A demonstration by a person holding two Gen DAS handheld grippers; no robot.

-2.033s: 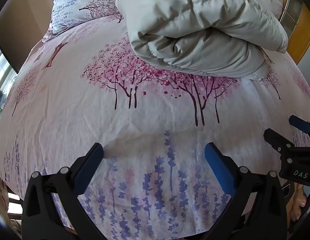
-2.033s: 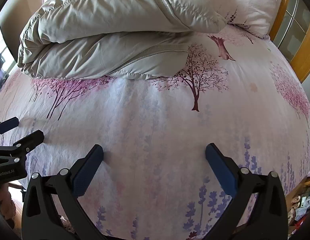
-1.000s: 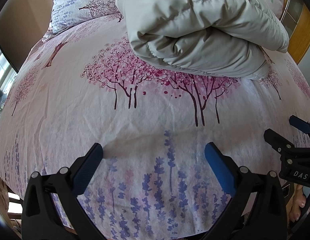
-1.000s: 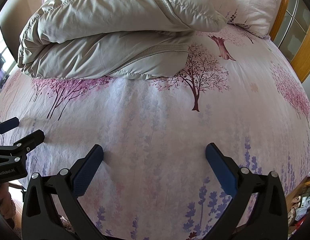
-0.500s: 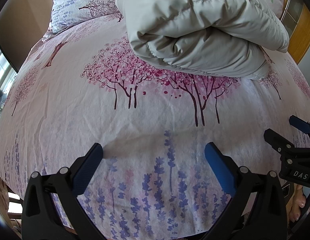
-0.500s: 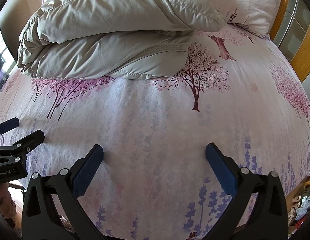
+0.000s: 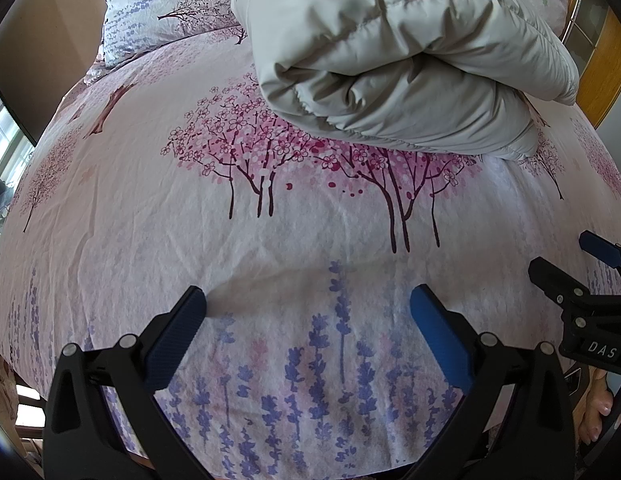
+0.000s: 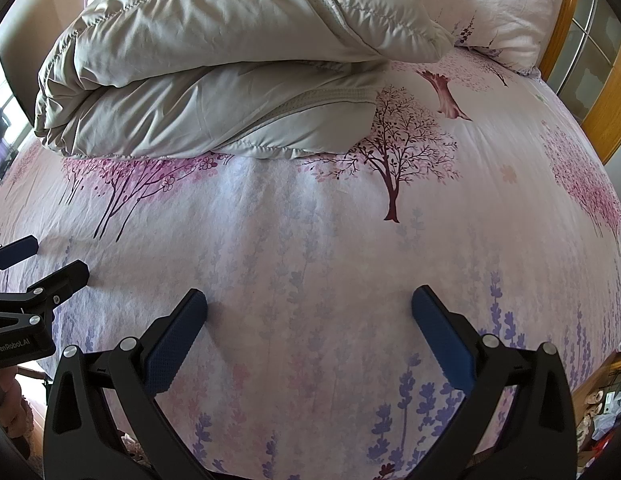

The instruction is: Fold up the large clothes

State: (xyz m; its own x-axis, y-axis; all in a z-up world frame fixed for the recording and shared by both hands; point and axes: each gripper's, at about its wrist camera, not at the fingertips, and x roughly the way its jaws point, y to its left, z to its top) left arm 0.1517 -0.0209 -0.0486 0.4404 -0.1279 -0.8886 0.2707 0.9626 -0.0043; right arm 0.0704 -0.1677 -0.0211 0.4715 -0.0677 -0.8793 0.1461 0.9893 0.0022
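Both pairs of blue-padded fingers (image 7: 172, 340) stand wide apart and hold nothing: the left gripper (image 7: 308, 306) and right gripper (image 8: 309, 306) hover low over the near bed edge. The grey padded jacket (image 7: 398, 60) lies bundled, already doubled over, at mid-bed, well apart from both. It looks puffy, light and slick (a shallow pinch would likely slip), so its stitched hem (image 8: 246, 146) seems the surest hold. Beneath is the floral bedsheet (image 7: 110, 220), with a pillow (image 7: 158, 12) beyond.
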